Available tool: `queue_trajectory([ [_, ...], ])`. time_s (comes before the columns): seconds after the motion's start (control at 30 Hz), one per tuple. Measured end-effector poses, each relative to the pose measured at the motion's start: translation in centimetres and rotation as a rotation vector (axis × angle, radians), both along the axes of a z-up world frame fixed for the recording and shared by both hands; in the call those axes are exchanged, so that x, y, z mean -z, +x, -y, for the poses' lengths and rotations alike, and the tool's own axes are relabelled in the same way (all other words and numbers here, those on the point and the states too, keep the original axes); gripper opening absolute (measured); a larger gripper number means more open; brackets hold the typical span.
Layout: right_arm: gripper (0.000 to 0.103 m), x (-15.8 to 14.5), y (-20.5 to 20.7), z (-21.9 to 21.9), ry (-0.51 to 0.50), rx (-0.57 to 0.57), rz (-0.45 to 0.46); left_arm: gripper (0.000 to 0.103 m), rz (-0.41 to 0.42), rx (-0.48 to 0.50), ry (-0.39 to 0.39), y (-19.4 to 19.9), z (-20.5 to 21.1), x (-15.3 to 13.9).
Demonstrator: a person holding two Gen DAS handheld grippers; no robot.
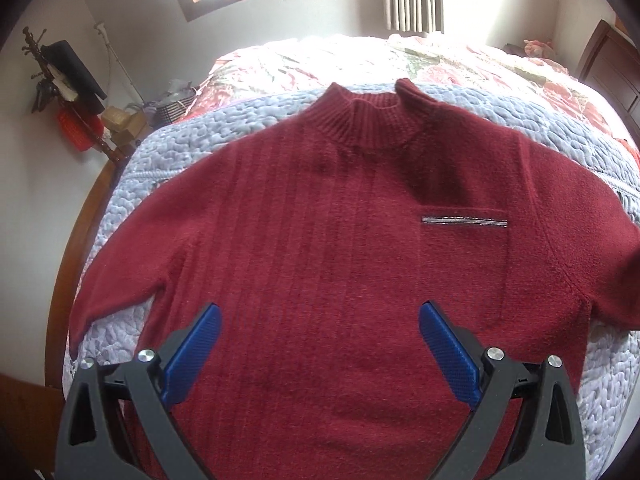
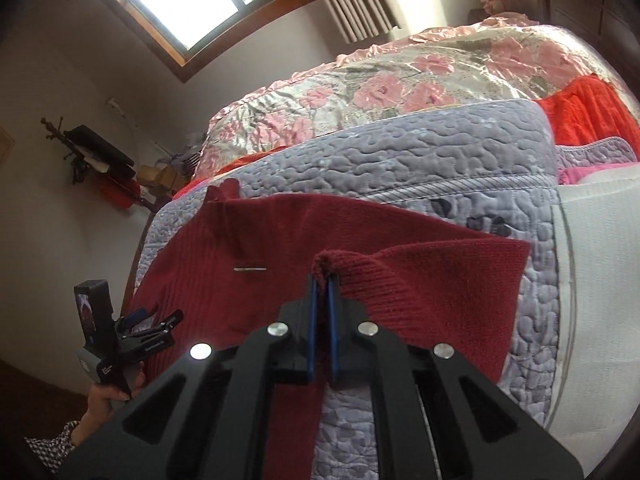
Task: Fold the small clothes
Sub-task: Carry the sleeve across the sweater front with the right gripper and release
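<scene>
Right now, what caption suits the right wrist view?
Right gripper pinches the dark red sweater's sleeve above a lavender quilt.

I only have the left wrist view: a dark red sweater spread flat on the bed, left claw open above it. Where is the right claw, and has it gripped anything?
Observer: The right claw is shut on the sweater, pinching a fold of a sleeve.
Operator: Is that sleeve off the bed?
Observer: At the pinch it stands up in a small peak; the rest lies on the lilac quilt.
Operator: Anything else on the bed past my frame?
Observer: Yes, an orange-red knit lies beyond the quilt's far corner, on the floral cover.
Operator: Can you see my left claw from there?
Observer: Yes, the left claw shows at the left edge of the right wrist view, over the sweater's side, held by a hand.
</scene>
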State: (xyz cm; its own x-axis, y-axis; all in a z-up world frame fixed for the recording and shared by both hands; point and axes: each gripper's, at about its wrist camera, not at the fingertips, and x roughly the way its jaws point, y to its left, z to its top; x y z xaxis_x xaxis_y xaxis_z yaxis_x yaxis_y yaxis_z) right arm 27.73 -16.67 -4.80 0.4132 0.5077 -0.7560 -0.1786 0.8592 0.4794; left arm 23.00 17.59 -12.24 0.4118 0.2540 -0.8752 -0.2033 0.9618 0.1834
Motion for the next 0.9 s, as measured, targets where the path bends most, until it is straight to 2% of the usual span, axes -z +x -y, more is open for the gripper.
queue_trajectory([
  [0.23, 0.004, 1.0, 2.2, -13.7, 0.023, -0.176, -0.022, 0.099, -0.010, -0.054, 0.009, -1.7, -5.5, 0.4],
  [0.43, 0.005, 6.1, 3.8, -20.7, -0.006, -0.209, -0.135, 0.099, -0.027, -0.079, 0.008, -2.7, -8.7, 0.9],
  [0.5, 0.010, 8.1, 4.1, -21.4, -0.024, -0.194, -0.175, 0.099, -0.031, -0.076, 0.008, -2.6, -8.9, 1.1],
  [0.53, 0.016, 8.8, 4.2, -21.4, -0.026, -0.188, -0.196, 0.099, -0.034, -0.072, 0.005, -2.4, -8.9, 1.3],
  [0.57, 0.033, 9.2, 4.1, -21.3, -0.023, -0.178, -0.220, 0.099, -0.038, -0.066, -0.001, -2.3, -8.9, 1.4],
  [0.6, 0.042, 9.3, 3.9, -20.9, -0.010, -0.167, -0.232, 0.099, -0.040, -0.059, -0.010, -2.2, -8.7, 1.6],
  [0.63, 0.045, 8.9, 3.7, -20.2, 0.005, -0.159, -0.218, 0.099, -0.046, -0.049, -0.024, -2.0, -8.4, 1.8],
  [0.77, 0.043, 5.9, 2.5, -16.2, -0.003, -0.119, -0.142, 0.099, -0.071, 0.017, -0.114, -0.8, -5.8, 2.6],
  [0.9, 0.043, 4.3, 1.3, -11.2, -0.101, -0.055, -0.094, 0.099, -0.105, 0.088, -0.192, 1.1, -1.4, 3.9],
])
